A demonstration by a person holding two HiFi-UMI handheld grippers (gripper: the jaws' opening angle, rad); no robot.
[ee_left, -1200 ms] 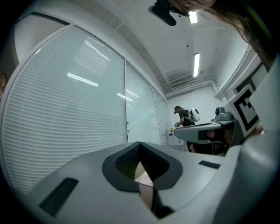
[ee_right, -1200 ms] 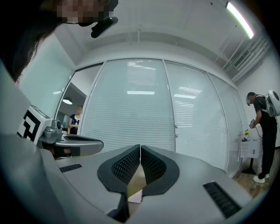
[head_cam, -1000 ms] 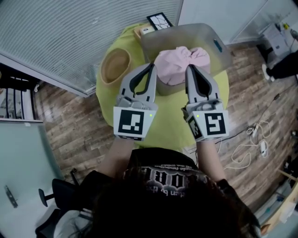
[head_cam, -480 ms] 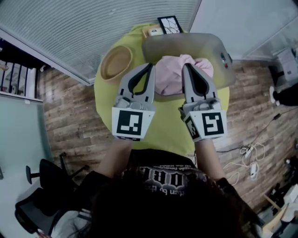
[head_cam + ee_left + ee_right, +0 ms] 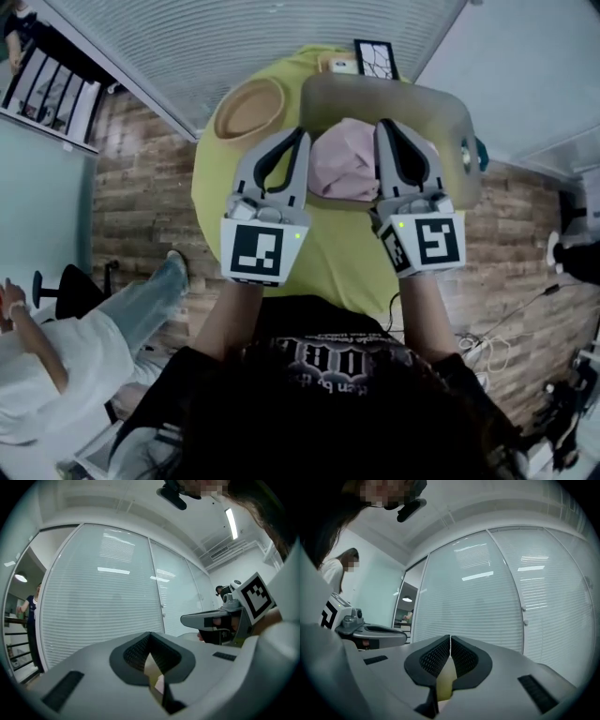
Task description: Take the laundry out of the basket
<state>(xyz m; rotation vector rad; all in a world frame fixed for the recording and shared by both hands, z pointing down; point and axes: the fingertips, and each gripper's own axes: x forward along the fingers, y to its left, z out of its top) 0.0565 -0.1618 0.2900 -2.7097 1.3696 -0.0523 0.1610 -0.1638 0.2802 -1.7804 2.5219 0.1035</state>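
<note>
In the head view a grey translucent basket [image 5: 461, 112] stands on the far side of a round yellow-green table [image 5: 330, 244]. Pink laundry [image 5: 343, 159] lies bunched inside it. My left gripper [image 5: 302, 131] is held level over the table, its tips at the basket's near left rim, shut with nothing between the jaws. My right gripper [image 5: 382, 126] is held beside it, tips over the basket next to the pink cloth, also shut and empty. Both gripper views look up at blinds and ceiling; in them the left gripper [image 5: 149, 634] and the right gripper [image 5: 450, 638] have their pads together.
A tan shallow bowl [image 5: 247, 108] sits at the table's far left. A small framed picture [image 5: 376, 58] and a small box [image 5: 337, 64] stand behind the basket. A person in white [image 5: 56, 361] is on the floor side at left. Cables [image 5: 492, 352] lie on the wooden floor at right.
The head view has swung, so table and basket have shifted right in the picture. Both grippers stay shut and side by side. A person in white has come into view at lower left.
</note>
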